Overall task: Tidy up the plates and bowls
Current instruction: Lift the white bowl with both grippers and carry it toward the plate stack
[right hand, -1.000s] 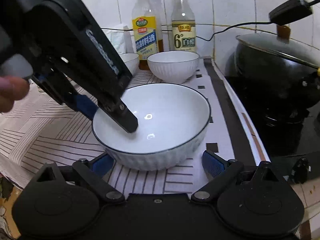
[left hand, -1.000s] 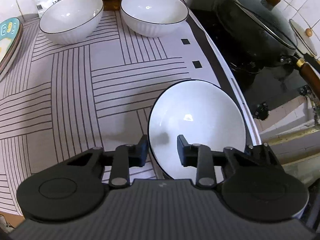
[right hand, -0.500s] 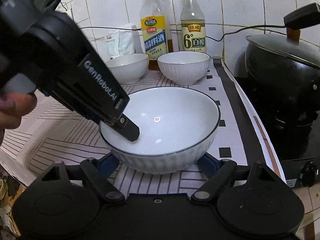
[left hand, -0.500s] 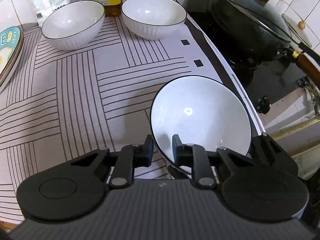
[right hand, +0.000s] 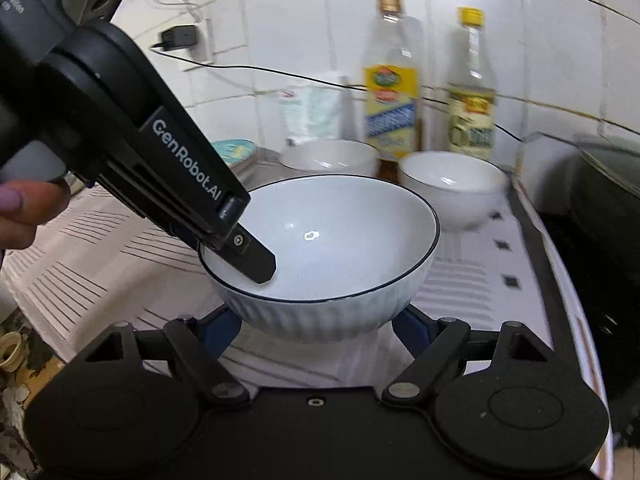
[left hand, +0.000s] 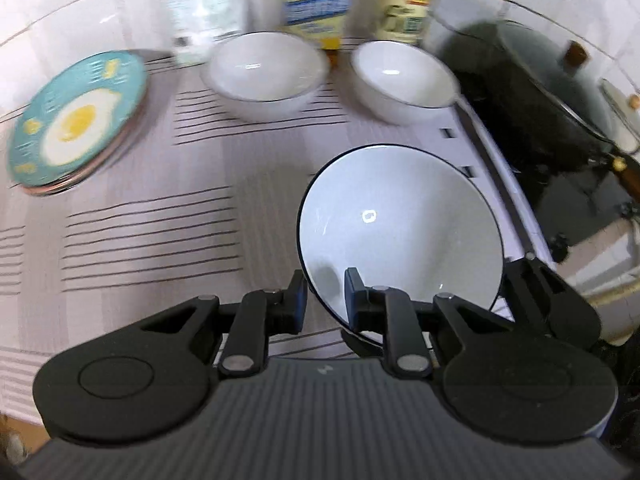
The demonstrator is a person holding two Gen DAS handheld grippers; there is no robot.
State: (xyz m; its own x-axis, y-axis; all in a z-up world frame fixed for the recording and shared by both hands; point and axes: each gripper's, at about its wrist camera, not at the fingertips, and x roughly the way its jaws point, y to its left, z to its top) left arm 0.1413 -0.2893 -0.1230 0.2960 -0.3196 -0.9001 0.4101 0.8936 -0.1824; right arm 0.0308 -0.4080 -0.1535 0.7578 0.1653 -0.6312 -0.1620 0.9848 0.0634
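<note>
A white bowl with a dark rim (left hand: 400,232) is held off the striped mat by both grippers. My left gripper (left hand: 325,280) is shut on the bowl's near-left rim, one finger inside and one outside. In the right wrist view its inner finger (right hand: 256,260) dips into the bowl (right hand: 340,240). My right gripper (right hand: 318,328) stands wide around the bowl's ribbed lower wall, a blue pad against each side. Two more white bowls (left hand: 266,72) (left hand: 402,80) stand side by side at the back of the mat. A teal plate with a fried-egg print (left hand: 76,120) tops a stack at the back left.
Two bottles (right hand: 392,92) (right hand: 472,92) and a white packet stand against the tiled wall behind the bowls. On the right a black wok with a glass lid (left hand: 532,120) sits on the stove. The counter's front edge runs just below the grippers. A person's fingers hold the left gripper.
The bowl has come up off the mat and moved toward the back bowls with both grippers. The right jaws narrowed onto its sides. The teal plate has come into the left view.
</note>
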